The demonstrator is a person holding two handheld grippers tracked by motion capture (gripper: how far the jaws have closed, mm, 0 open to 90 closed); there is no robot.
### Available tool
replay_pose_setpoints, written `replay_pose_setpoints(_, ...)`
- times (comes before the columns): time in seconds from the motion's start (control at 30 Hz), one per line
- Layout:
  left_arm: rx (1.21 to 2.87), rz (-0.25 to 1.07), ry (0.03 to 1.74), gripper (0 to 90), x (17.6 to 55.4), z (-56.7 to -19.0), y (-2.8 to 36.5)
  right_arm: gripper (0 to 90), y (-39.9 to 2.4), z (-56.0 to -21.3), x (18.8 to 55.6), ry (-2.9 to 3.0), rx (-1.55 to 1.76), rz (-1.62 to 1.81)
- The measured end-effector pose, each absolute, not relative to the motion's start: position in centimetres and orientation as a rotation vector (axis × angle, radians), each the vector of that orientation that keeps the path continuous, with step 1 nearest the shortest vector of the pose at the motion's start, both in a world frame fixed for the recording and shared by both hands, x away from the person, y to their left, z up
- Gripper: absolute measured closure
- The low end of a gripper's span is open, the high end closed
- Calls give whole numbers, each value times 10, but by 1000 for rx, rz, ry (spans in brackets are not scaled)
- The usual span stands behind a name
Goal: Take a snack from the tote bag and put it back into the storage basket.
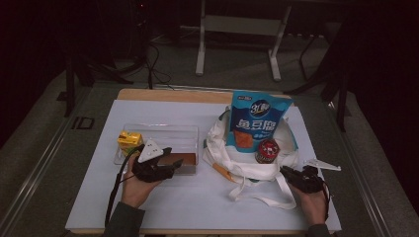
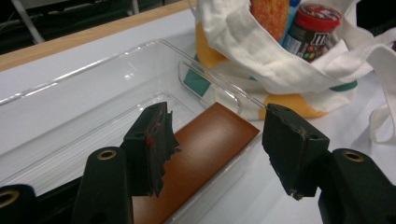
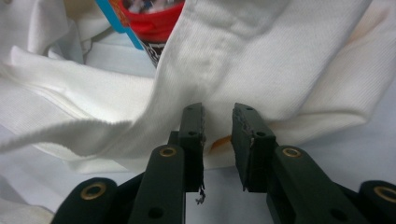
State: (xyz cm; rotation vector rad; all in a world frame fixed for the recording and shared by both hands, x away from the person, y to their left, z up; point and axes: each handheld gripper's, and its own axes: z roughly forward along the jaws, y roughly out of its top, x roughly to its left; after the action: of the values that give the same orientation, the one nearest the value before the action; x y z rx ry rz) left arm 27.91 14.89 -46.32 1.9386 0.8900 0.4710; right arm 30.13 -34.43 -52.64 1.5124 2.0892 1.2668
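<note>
A flat brown box (image 1: 184,161) (image 2: 205,149) lies at the right end of a clear plastic tray (image 1: 163,129) (image 2: 93,70). My left gripper (image 1: 170,160) (image 2: 219,144) hangs open over that end, its jaws astride the box and the tray's wall. A white cloth bag (image 1: 220,148) (image 2: 261,56) (image 3: 280,56) holds a blue snack pouch (image 1: 259,116) and a red-lidded jar (image 1: 267,150) (image 2: 313,28) (image 3: 156,28). My right gripper (image 1: 285,171) (image 3: 218,116) points at the bag's front fabric. Its jaws stand a narrow gap apart, with no cloth pinched between them.
A yellow carton (image 1: 129,140) sits at the tray's left end. Everything rests on a white mat (image 1: 163,197) over a wooden table (image 1: 163,95). The bag's straps (image 1: 257,197) trail toward the front edge. A metal stand (image 1: 237,29) rises behind the table.
</note>
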Motion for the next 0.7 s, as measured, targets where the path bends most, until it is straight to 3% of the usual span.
replay_pose_setpoints(0.57, 1947, 453, 873, 446, 260, -481, 154, 798, -357, -482, 296, 1968, 1443, 1349)
replay_pose_setpoints(0.7, 1926, 438, 868, 450, 254, -488, 156, 866, -354, -471, 298, 1972, 1404, 1348)
